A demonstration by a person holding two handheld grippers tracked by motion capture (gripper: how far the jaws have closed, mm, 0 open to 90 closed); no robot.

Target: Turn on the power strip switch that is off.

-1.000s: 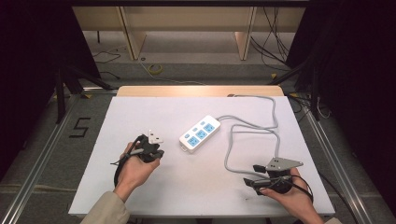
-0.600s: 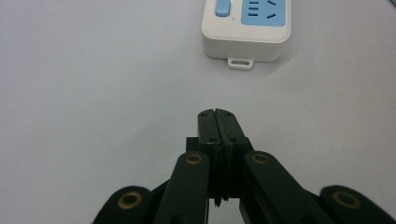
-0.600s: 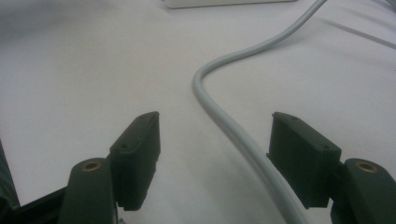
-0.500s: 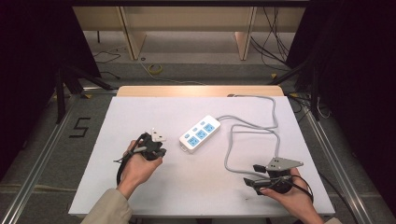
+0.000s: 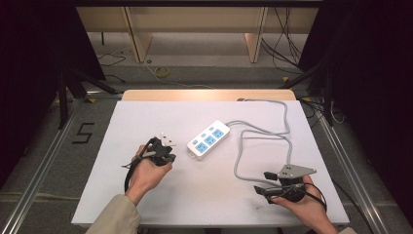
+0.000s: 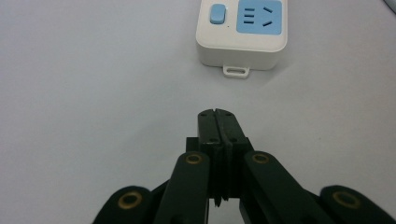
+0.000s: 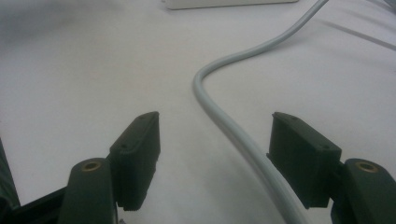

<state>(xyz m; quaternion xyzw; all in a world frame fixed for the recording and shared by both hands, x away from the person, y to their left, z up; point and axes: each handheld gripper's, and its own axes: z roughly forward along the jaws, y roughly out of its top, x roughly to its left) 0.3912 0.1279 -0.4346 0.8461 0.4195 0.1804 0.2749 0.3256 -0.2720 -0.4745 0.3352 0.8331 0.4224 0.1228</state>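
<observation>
Nearest the person, at the front right of the white table (image 5: 146, 195), the right gripper (image 5: 273, 184) sits low with its jaws spread wide. The grey cable (image 7: 243, 140) passes between them, touching neither. It is a thick round cord, probably rubbery – it should bend easily but spring back, so a hold on a straight run, across the cord, seems safest.

Further in on the left side, the left gripper (image 6: 218, 122) has its jaws pressed together and holds nothing – it points at the short end of the power strip (image 5: 208, 140), near but apart. This strip looks like a light, rigid plastic box with smooth, maybe slippery, sides. I would take it across its narrow width. Whether the small loop at its end is strong enough to pull, I cannot tell.
</observation>
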